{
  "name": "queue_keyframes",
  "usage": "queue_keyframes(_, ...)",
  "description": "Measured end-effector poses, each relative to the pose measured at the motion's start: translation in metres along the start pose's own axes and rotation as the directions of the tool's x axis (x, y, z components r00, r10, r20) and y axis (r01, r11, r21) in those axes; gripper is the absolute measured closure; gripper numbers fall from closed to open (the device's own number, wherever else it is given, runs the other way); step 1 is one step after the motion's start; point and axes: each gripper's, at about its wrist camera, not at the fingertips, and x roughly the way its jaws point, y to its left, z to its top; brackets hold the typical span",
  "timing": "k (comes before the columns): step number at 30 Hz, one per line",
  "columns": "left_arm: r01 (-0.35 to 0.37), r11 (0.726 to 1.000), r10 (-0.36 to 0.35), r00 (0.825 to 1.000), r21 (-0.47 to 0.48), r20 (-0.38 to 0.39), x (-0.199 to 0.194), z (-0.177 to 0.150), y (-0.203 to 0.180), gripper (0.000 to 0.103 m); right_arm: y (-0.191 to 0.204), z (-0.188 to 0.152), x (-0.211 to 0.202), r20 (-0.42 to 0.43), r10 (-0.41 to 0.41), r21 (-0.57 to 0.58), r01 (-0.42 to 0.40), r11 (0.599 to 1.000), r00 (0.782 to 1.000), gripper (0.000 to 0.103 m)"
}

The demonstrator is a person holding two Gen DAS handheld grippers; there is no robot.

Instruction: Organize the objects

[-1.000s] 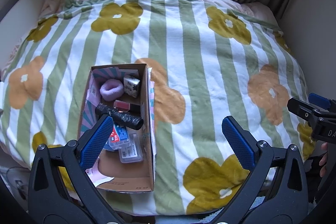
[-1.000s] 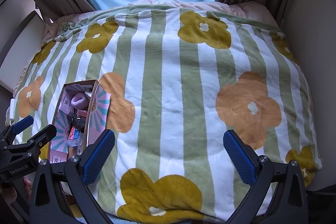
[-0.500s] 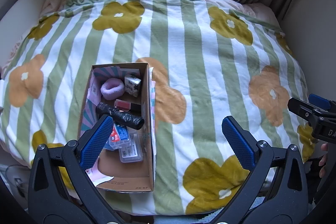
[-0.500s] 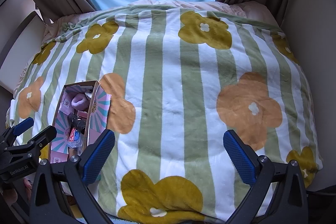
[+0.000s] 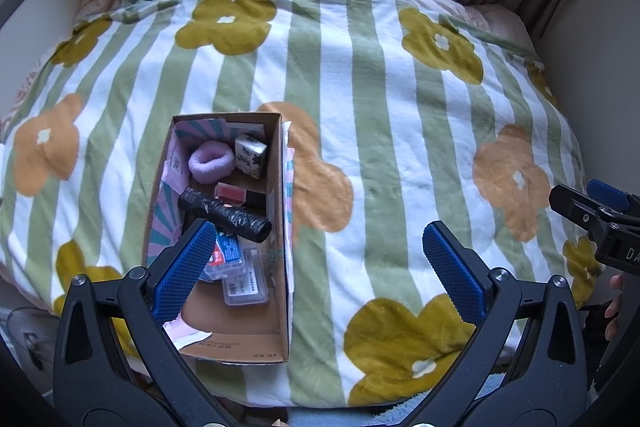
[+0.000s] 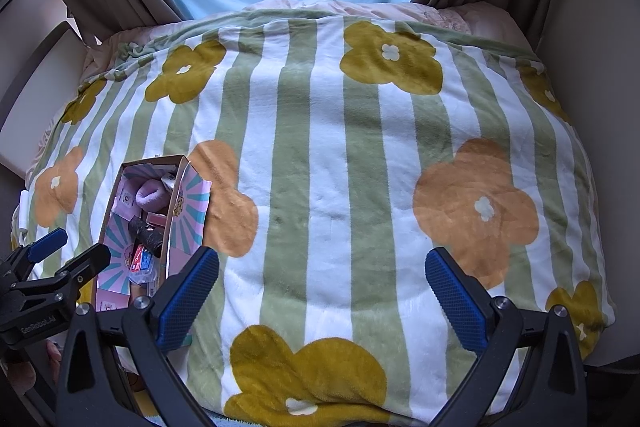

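Cardboard box is sitting on the striped blanket, already holding the black roll, scrunchie and cases (nothing loose outside); left gripper and right gripper are hovering agape, empty.

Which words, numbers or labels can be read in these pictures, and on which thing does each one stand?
"ZX 07": near flap of the cardboard box.
"GenRobot.AI": body of the left gripper, seen from the right wrist view.
"DA", cut off by the frame edge: body of the right gripper.
Print on the small clear cases, the white carton and the box flap's other line: too small to read.
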Motion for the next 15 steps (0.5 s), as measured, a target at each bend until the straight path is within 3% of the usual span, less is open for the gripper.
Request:
queue_keyframes(3, 0.027, 0.999, -0.028, 0.999, -0.046, -0.035, 0.008, -0.001, 0.006, 0.0, 0.0, 0.003, 0.0, 0.005, 0.001, 0.004, -0.001, 1.0, 1.0, 0.0)
queue_keyframes(8, -0.071, 0.994, 0.065, 0.995, -0.083, -0.072, 0.017, -0.005, 0.011, 0.0, 0.0, 0.005, 0.001, 0.007, 0.003, 0.006, -0.003, 1.0, 1.0, 0.0)
queue_keyframes(12, -0.029, 0.99, 0.02, 0.998, -0.138, -0.065, 0.018, -0.008, 0.019, 0.0, 0.0, 0.011, 0.0, 0.016, 0.01, 0.017, -0.01, 1.0, 1.0, 0.0)
queue_keyframes(15, -0.053, 0.991, 0.046, 0.997, -0.127, -0.063, 0.017, -0.008, 0.019, 0.0, 0.001, 0.012, -0.001, 0.019, 0.01, 0.02, -0.011, 1.0, 1.0, 0.0)
